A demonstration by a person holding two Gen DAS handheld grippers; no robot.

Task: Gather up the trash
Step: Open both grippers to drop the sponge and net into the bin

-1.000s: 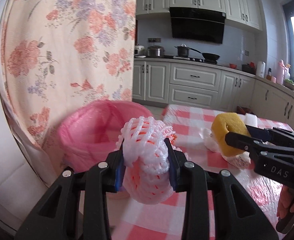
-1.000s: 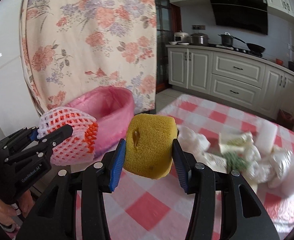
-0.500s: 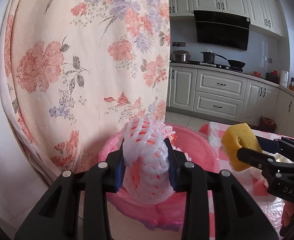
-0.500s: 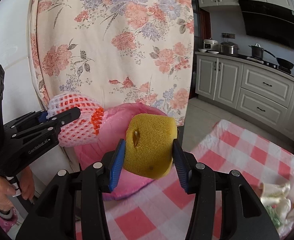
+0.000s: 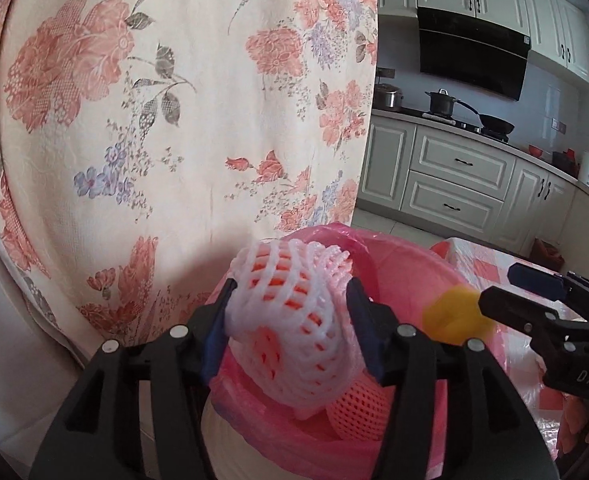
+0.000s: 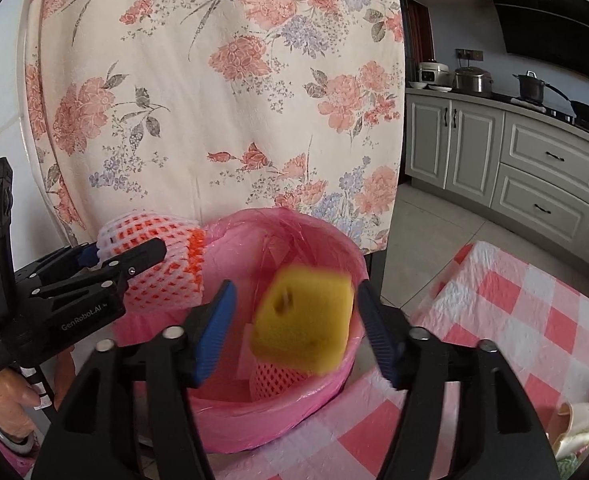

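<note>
Fingers of my right gripper (image 6: 296, 316) are opening, and the yellow foam sponge (image 6: 304, 316) sits between them with a clear gap on each side, so the blue pads do not press on it. It looks blurred and hangs free over the mouth of the round bin lined with a pink plastic bag (image 6: 334, 252). From the left wrist view I see the same sponge (image 5: 456, 316) as a yellow smear just at the tip of the right gripper (image 5: 494, 300).

Fingers of my left gripper (image 5: 290, 316) are opening too. The white foam fruit net with an orange inside (image 5: 290, 320) is between them; the left pad seems to touch its side, while the right one stands a little apart, so I judge that the grip is released. This net is above the near edge of the pink-lined bin (image 5: 406, 256). Seen from the right wrist, the left gripper (image 6: 134, 252) and the net (image 6: 158, 268) are at the left rim of the bin.

Inside the bin lies one orange foam net (image 6: 278, 376) already. Behind the bin hangs a cream curtain with pink flowers (image 6: 214, 80). On the right is the table with a red and white check cloth (image 6: 534, 320), and far behind are the grey kitchen cabinets (image 6: 534, 160). A hand (image 6: 10, 400) holds the handle of the left gripper.
</note>
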